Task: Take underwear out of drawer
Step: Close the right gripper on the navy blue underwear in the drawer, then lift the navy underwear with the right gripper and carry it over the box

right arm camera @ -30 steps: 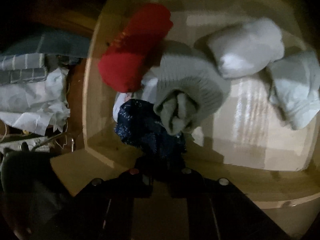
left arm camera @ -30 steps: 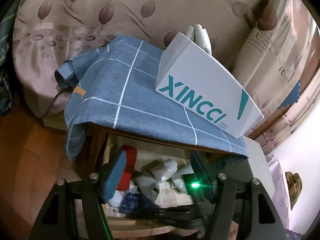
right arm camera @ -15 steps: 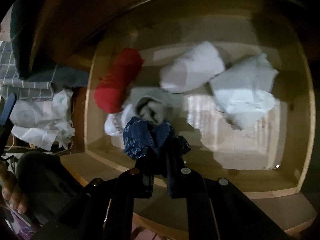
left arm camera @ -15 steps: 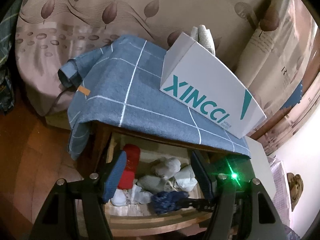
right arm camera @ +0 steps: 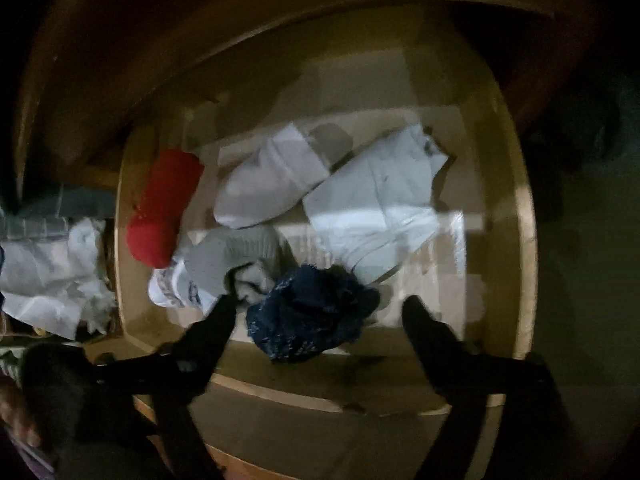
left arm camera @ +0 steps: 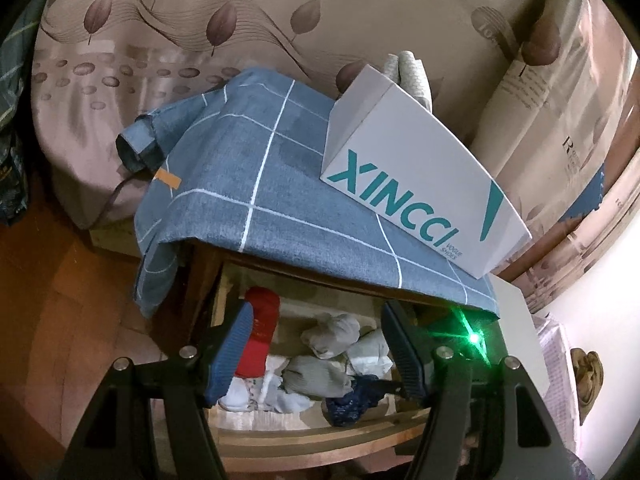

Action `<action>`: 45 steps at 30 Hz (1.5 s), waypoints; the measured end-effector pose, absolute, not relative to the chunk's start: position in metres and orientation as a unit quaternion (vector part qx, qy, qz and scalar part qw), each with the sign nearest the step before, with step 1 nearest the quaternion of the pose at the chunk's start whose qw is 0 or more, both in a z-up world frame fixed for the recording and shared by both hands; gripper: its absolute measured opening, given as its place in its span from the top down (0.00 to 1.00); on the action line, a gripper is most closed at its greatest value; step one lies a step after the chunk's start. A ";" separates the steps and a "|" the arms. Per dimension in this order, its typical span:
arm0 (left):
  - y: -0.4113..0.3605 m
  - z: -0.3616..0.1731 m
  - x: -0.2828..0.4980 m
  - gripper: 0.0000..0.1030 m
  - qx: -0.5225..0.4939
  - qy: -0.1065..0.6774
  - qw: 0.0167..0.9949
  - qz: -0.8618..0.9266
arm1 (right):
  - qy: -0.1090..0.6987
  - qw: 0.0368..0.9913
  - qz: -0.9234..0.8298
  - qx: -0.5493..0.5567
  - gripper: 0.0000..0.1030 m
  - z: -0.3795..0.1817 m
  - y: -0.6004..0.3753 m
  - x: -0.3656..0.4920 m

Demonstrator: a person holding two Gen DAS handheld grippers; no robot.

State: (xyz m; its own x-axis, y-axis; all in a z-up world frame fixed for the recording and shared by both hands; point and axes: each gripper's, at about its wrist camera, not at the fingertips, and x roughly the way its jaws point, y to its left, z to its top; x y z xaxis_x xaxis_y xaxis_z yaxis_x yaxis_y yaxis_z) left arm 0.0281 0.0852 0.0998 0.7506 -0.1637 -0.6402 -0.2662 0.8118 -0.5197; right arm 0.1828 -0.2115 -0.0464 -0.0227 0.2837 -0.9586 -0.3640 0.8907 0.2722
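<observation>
Step in hand, by judgement: pickup of navy underwear (right arm camera: 312, 312), low centre of right wrist view, at drawer (right arm camera: 524, 240) front edge. Right gripper (right arm camera: 316, 304) fingers apart, straddling it, not clamped. Left gripper (left arm camera: 316, 340) fingers apart, empty. Next: close, lift clear.

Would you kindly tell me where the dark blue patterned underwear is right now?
In the right wrist view the dark blue patterned underwear lies near the wooden drawer's front edge, between the open right tool's fingers, beside the grey rolled garment.

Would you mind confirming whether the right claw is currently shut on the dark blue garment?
No, the right claw stands open, its fingers spread either side of the dark blue garment.
</observation>
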 end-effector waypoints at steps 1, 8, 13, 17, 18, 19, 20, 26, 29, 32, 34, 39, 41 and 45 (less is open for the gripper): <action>0.086 0.099 0.029 0.34 -0.310 0.353 0.883 0.028 | 0.680 0.693 0.236 -0.043 0.17 -0.049 -0.207 0.181; 0.085 0.097 0.032 0.34 -0.313 0.358 0.879 0.027 | 0.693 0.647 0.260 -0.180 0.12 -0.076 -0.165 0.167; 0.083 0.095 0.033 0.34 -0.311 0.362 0.878 0.027 | 0.711 0.616 0.275 -0.200 0.12 -0.093 -0.143 0.170; 0.081 0.095 0.036 0.34 -0.307 0.366 0.878 0.027 | 0.720 0.609 0.280 -0.182 0.34 -0.100 -0.136 0.177; 0.080 0.095 0.037 0.34 -0.306 0.368 0.878 0.027 | 0.728 0.601 0.280 -0.175 0.54 -0.105 -0.137 0.179; 0.079 0.094 0.037 0.34 -0.304 0.369 0.878 0.027 | 0.729 0.600 0.280 -0.174 0.64 -0.107 -0.136 0.179; 0.078 0.094 0.038 0.34 -0.302 0.370 0.878 0.028 | 0.725 0.603 0.284 -0.173 0.65 -0.105 -0.135 0.178; 0.078 0.094 0.038 0.34 -0.303 0.369 0.879 0.027 | 0.683 0.647 0.297 -0.164 0.73 -0.069 -0.154 0.168; 0.080 0.094 0.038 0.34 -0.305 0.366 0.879 0.027 | 0.665 0.664 0.305 -0.151 0.73 -0.042 -0.169 0.160; 0.080 0.093 0.038 0.34 -0.309 0.367 0.877 0.026 | 0.644 0.686 0.315 -0.122 0.73 -0.014 -0.189 0.153; 0.079 0.094 0.039 0.34 -0.307 0.367 0.878 0.026 | 0.628 0.702 0.320 -0.104 0.73 -0.004 -0.200 0.156; 0.072 0.095 0.040 0.34 -0.288 0.371 0.882 0.026 | 0.576 0.742 0.338 -0.049 0.73 0.025 -0.213 0.153; 0.069 0.095 0.040 0.34 -0.277 0.373 0.885 0.026 | 0.562 0.753 0.342 -0.032 0.73 0.033 -0.219 0.152; 0.063 0.096 0.042 0.34 -0.261 0.379 0.888 0.022 | 0.557 0.760 0.333 -0.034 0.73 0.040 -0.227 0.160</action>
State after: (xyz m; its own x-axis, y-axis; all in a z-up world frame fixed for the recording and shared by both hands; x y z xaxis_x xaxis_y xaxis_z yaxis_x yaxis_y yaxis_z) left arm 0.0419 0.0631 0.0961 0.7118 -0.1587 -0.6842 -0.2362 0.8633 -0.4460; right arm 0.1601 -0.2266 0.0402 0.1581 0.4686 -0.8691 -0.5434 0.7762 0.3197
